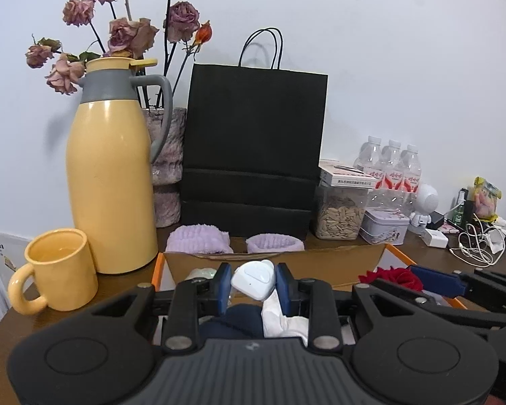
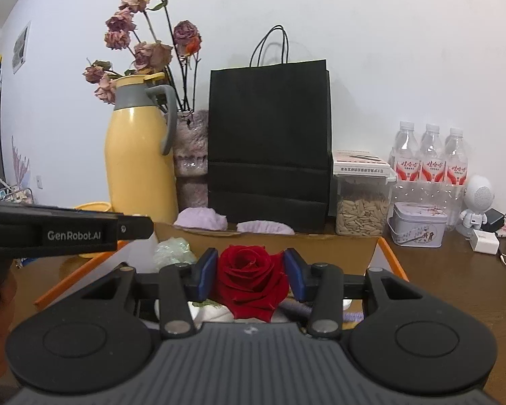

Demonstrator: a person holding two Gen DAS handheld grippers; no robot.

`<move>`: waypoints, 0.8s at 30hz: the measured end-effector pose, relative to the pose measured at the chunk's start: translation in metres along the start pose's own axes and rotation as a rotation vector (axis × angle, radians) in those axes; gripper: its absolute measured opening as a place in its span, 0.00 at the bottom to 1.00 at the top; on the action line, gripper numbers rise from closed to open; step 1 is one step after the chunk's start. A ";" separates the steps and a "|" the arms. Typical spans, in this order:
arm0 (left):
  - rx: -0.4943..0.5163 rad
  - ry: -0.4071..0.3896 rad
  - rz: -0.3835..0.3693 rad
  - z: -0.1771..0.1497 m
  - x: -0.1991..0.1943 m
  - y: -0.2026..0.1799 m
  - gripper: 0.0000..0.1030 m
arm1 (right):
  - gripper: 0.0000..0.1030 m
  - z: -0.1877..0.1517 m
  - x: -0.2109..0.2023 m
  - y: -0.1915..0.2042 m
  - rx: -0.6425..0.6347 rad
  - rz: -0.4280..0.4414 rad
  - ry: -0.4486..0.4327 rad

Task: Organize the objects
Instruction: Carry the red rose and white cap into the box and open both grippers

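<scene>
My left gripper [image 1: 253,281] is shut on a small white plastic device [image 1: 253,279], held over an open cardboard box [image 1: 350,260] with orange-edged flaps. Dark blue and white cloth [image 1: 280,320] lie in the box below it. My right gripper [image 2: 251,270] is shut on a red rose [image 2: 251,275] over the same box [image 2: 350,246]. In the left wrist view the rose [image 1: 396,276] and the right gripper [image 1: 455,283] show at the right. Two lilac fluffy items [image 1: 199,236] rest on the box's far edge.
A yellow thermos jug [image 1: 109,175] and a yellow mug [image 1: 60,270] stand at the left. A vase of dried roses [image 1: 167,165], a black paper bag [image 1: 253,152], a seed jar [image 1: 340,212], a tin [image 1: 383,229], water bottles [image 1: 393,172] and cables [image 1: 475,246] line the back.
</scene>
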State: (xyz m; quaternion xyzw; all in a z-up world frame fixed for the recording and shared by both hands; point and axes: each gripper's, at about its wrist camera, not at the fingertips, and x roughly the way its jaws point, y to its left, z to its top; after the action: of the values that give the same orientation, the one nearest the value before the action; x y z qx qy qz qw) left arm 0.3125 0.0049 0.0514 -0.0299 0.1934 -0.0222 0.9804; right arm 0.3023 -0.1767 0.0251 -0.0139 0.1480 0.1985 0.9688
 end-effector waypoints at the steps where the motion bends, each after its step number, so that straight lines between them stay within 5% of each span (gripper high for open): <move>1: 0.002 0.001 -0.002 0.001 0.003 0.000 0.26 | 0.43 0.001 0.002 -0.002 -0.001 0.000 -0.002; 13: 0.035 0.015 0.007 0.000 0.025 0.001 0.26 | 0.46 -0.004 0.027 -0.015 -0.020 0.002 0.075; 15: 0.029 0.018 0.020 0.000 0.025 0.004 0.37 | 0.54 -0.005 0.028 -0.014 -0.024 -0.002 0.087; 17: 0.026 0.007 0.036 0.000 0.023 0.005 0.82 | 0.71 -0.005 0.025 -0.014 -0.026 0.001 0.083; 19: 0.019 -0.024 0.046 0.000 0.019 0.006 1.00 | 0.94 -0.005 0.022 -0.012 -0.033 0.009 0.077; 24: 0.017 -0.052 0.045 0.000 0.014 0.005 1.00 | 1.00 -0.004 0.018 -0.010 -0.037 0.021 0.062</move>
State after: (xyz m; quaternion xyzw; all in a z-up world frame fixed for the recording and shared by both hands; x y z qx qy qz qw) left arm 0.3256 0.0096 0.0454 -0.0180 0.1681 -0.0010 0.9856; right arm 0.3205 -0.1797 0.0157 -0.0362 0.1746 0.2107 0.9612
